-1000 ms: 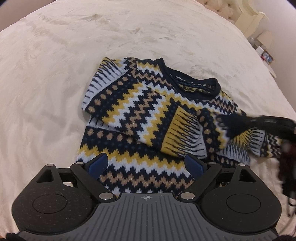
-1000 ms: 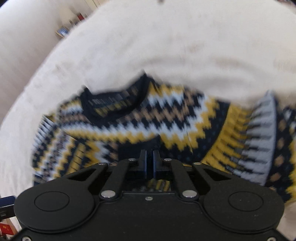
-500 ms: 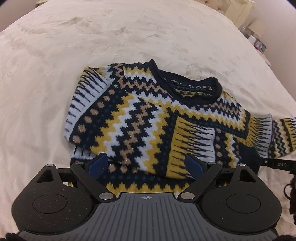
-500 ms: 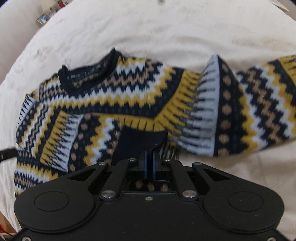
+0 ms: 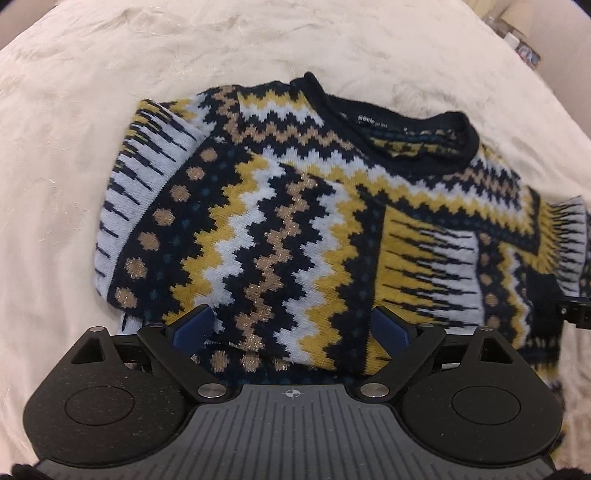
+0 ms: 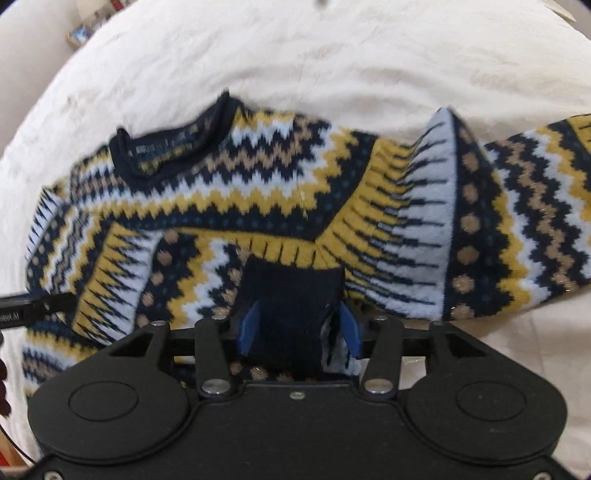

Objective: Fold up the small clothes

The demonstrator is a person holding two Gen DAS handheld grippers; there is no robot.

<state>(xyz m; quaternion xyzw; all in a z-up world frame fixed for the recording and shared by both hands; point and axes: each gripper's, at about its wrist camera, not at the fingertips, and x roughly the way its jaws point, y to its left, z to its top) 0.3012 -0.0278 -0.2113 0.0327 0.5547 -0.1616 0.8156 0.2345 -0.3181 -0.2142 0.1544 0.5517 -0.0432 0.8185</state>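
A small knitted sweater point(image 5: 295, 229) with navy, yellow, white and tan zigzags lies on the cream bedspread point(image 5: 92, 92), collar away from me, its left sleeve folded across the chest. My left gripper point(image 5: 291, 325) is open and empty, low over the lower chest. In the right wrist view the same sweater point(image 6: 258, 206) shows with the right sleeve bent back toward the body. Its navy cuff point(image 6: 291, 295) lies between the parted fingers of my right gripper point(image 6: 295, 328), which is open. The right gripper's tip shows at the left wrist view's right edge point(image 5: 576, 314).
The cream bedspread point(image 6: 295, 66) surrounds the sweater on all sides. Small boxes and clutter sit beyond the bed's far right edge point(image 5: 521, 40) and, in the right wrist view, at the upper left point(image 6: 81, 29).
My right gripper carried the sleeve cuff in over the body and has now opened, releasing the cuff. My left gripper moved forward and lower over the sweater, staying open.
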